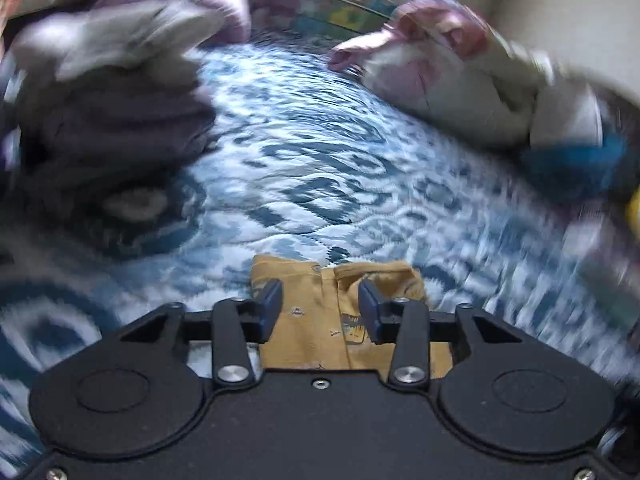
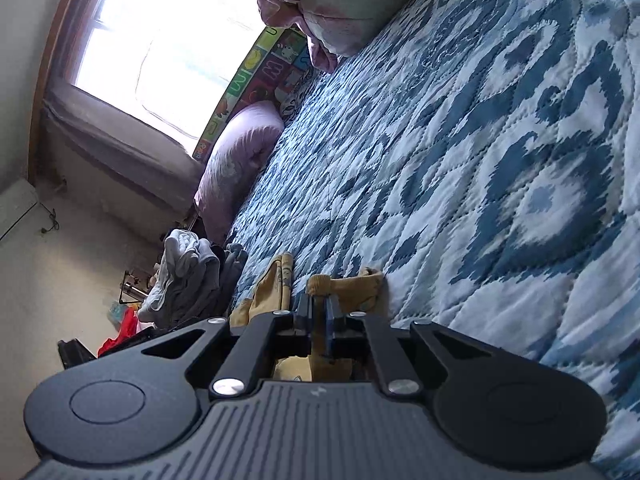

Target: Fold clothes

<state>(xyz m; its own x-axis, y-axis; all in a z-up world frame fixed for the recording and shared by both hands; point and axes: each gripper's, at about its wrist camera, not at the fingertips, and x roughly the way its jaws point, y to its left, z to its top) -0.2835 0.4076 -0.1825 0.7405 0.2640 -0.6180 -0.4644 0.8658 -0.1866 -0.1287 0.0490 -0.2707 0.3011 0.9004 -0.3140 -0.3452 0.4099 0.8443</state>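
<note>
The mustard shirt (image 1: 320,312) is lying on the quilt (image 1: 320,152), directly beneath the left gripper (image 1: 320,308), whose jaws are standing apart over it, pads clear of the cloth. The right gripper (image 2: 319,312) is pinching a fold of the shirt (image 2: 348,284) between nearly closed fingers.

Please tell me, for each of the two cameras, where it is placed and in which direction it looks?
Left wrist: on the left gripper, jaws apart, looking down over the mustard garment and patterned quilt.
Right wrist: on the right gripper, rolled sideways, clamped on the garment, facing the window.
Shared: garment, quilt, pink pillow.
</note>
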